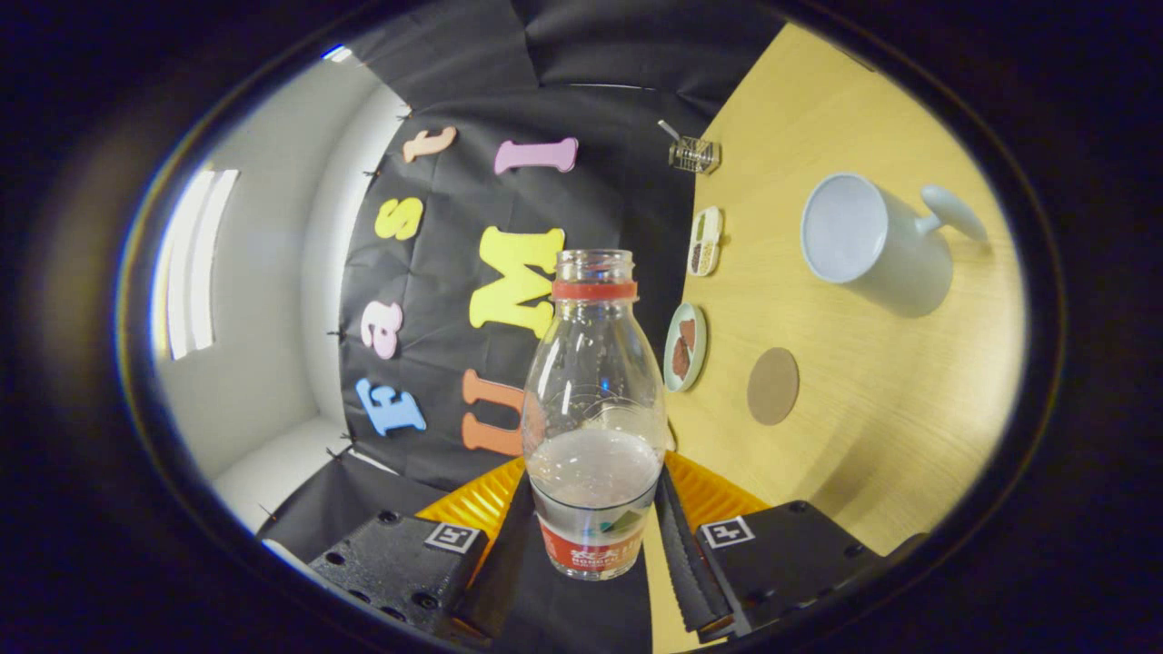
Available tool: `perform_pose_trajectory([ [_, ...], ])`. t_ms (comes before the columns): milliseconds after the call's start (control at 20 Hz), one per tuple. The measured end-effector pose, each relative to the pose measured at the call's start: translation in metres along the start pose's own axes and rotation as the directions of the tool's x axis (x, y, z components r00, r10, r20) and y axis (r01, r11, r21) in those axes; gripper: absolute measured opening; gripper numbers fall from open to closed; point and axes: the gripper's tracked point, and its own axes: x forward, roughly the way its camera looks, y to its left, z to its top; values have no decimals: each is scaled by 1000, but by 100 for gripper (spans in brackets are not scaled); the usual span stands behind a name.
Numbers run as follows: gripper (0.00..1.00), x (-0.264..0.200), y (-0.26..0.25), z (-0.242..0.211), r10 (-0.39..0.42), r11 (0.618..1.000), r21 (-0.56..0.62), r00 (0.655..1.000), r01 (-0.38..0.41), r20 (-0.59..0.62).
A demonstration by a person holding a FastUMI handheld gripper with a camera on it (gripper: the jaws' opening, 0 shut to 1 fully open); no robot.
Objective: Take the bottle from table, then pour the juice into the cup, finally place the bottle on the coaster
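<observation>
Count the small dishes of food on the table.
2. An oval dish near the wall beside the cup; a round dish between the held bottle and the coaster.

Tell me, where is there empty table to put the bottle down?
The gripper is shut on the bottle. The widest bare wood on the table lies between the round coaster and the cup, and on the near side of the coaster. It is crowded by the wall, where the small plate, the little tray and the clear holder sit in a row.

Recording booth: black cloth wall [581, 73]; wooden table [872, 427]
</observation>
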Motion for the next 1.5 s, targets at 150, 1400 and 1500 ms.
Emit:
perform_pose_trajectory([
  [150,73,0,-3,1,-9,999,31,1000,9,13],
  [1400,73,4,5,13,42,962,268,997,-58,66],
  [1500,74,4,7,13,44,958,281,997,-60,63],
])
